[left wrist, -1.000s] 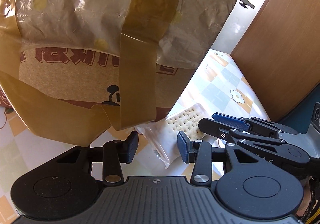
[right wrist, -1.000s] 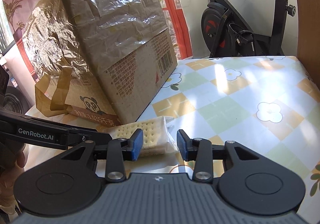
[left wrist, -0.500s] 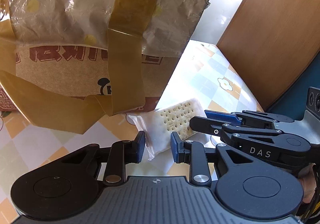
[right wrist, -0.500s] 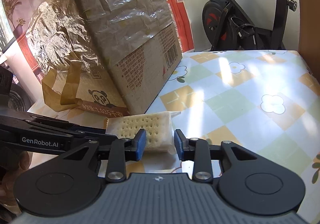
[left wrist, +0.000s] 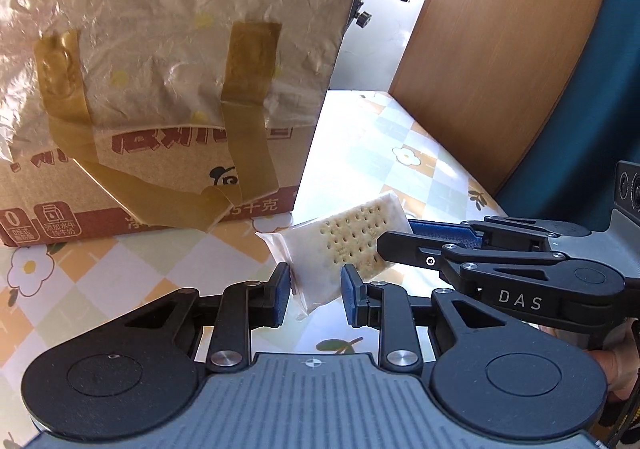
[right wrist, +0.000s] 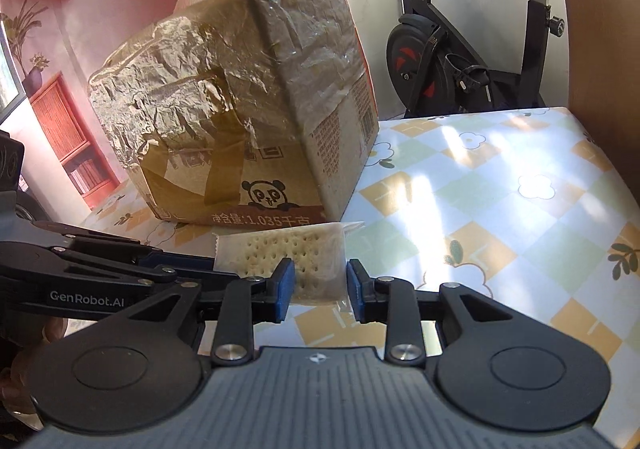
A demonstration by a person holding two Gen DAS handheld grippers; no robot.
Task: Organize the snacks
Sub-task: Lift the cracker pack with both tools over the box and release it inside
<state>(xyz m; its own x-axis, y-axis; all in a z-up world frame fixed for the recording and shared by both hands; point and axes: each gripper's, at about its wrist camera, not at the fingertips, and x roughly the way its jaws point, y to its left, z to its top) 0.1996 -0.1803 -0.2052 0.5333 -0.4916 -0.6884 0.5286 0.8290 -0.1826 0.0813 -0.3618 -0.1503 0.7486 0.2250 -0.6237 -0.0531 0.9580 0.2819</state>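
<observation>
Both grippers are coming up and away from the big box, and the cracker pack is coming up with them; earlier it was lying on the surface just in front of the box.

Now the left gripper is pinching one end of the clear wrapper. Its jaws have just been closing, and the pack is sitting between the blue pads. The right gripper is squeezing the other end of the same pack, with its jaws pulled in about as tight as they go around it. So two grippers are holding one snack, one at each end.

The pack is hanging a little above the flowery cloth, near the bottom corner of the box, on the side with the panda picture. The box is wrapped in crinkly plastic and taped with brown tape.

I think the picking-up part is done. The putting-away part is not done yet. I cannot see inside the box, so I cannot tell if any snacks are already in it, and I am not seeing any other snacks near the box.
</observation>
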